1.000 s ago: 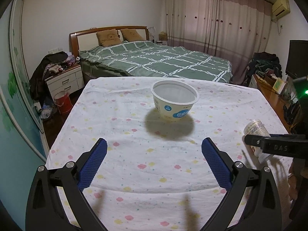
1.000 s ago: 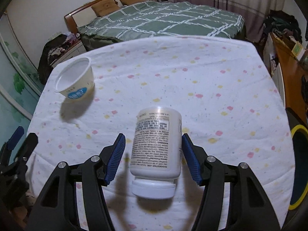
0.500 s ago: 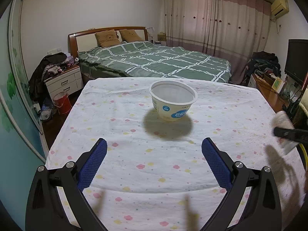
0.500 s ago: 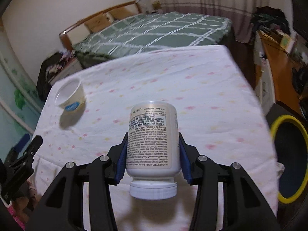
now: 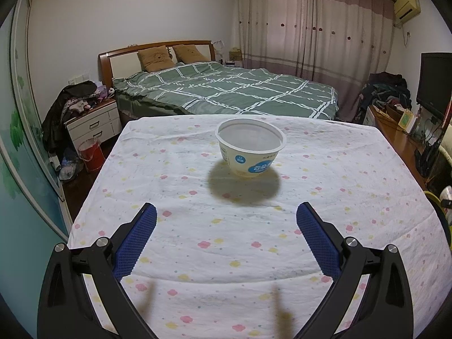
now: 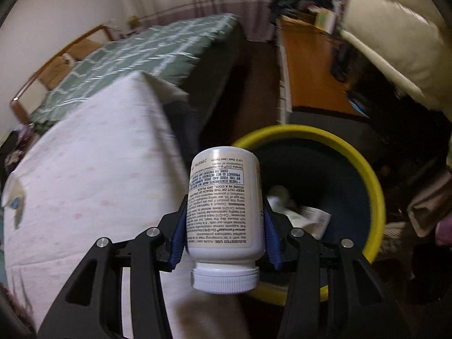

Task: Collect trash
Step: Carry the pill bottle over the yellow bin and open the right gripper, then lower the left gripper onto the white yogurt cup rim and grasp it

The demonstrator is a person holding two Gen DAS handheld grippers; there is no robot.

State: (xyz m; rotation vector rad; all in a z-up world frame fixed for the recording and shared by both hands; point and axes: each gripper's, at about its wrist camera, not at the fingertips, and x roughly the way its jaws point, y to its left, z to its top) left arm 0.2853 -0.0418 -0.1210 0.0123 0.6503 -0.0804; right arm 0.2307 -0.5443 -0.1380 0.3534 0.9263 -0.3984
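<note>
- white pill bottle (image 6: 224,214): inverted label reads "KEEP OUT OF THE REACH OF CHILDREN"; cap down; pinched by right gripper (image 6: 224,230)
- left gripper (image 5: 224,216) spread wide

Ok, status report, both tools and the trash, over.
Left tool open, short of the cup. Right tool shut on bottle, at the bin rim. Nothing in the way.

Left tool (image 5: 224,220) jaws spread wide, level; right tool (image 6: 224,233) jaws clamped.
</note>
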